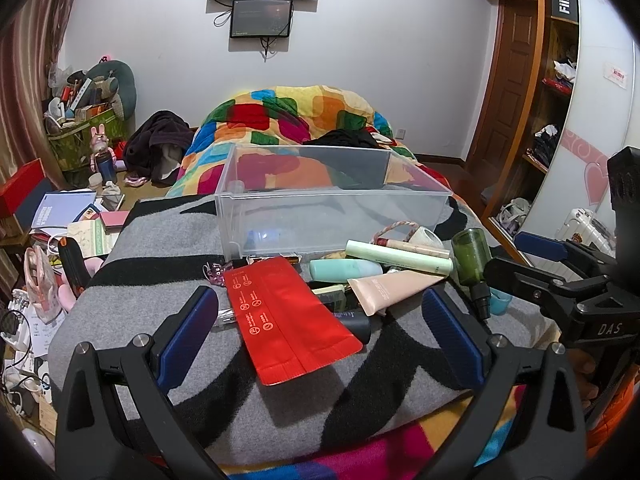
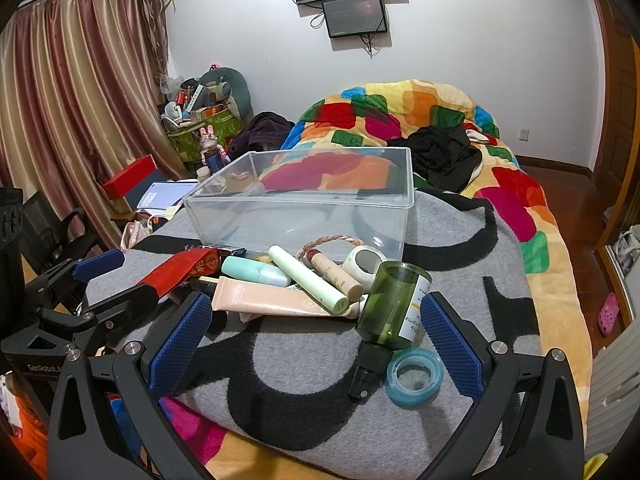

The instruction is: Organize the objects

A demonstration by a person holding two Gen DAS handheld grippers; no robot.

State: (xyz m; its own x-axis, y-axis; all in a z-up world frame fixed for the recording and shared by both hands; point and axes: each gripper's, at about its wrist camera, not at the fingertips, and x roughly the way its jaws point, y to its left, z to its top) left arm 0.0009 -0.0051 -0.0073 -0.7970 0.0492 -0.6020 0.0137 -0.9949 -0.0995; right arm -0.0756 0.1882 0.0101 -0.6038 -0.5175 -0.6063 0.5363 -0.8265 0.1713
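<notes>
Toiletries lie heaped on grey blanket (image 2: 460,240), just near of empty clear bin (image 2: 304,204): pink tube (image 2: 272,300), pale green tube (image 2: 308,280), mint bottle (image 2: 256,272), green spray bottle (image 2: 394,304), tape roll (image 2: 414,376), red pouch (image 1: 288,324) at left. Left gripper (image 1: 320,332) released, pouch between its fingers, not gripped. Right gripper (image 2: 316,340) released, hovering before spray bottle.

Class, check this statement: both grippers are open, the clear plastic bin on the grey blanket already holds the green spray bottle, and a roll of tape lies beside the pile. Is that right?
Not quite. The clear plastic bin holds nothing; the green spray bottle lies outside it on the grey blanket, next to the roll of tape, as the right wrist view shows. The left gripper and right gripper are indeed open.
</notes>
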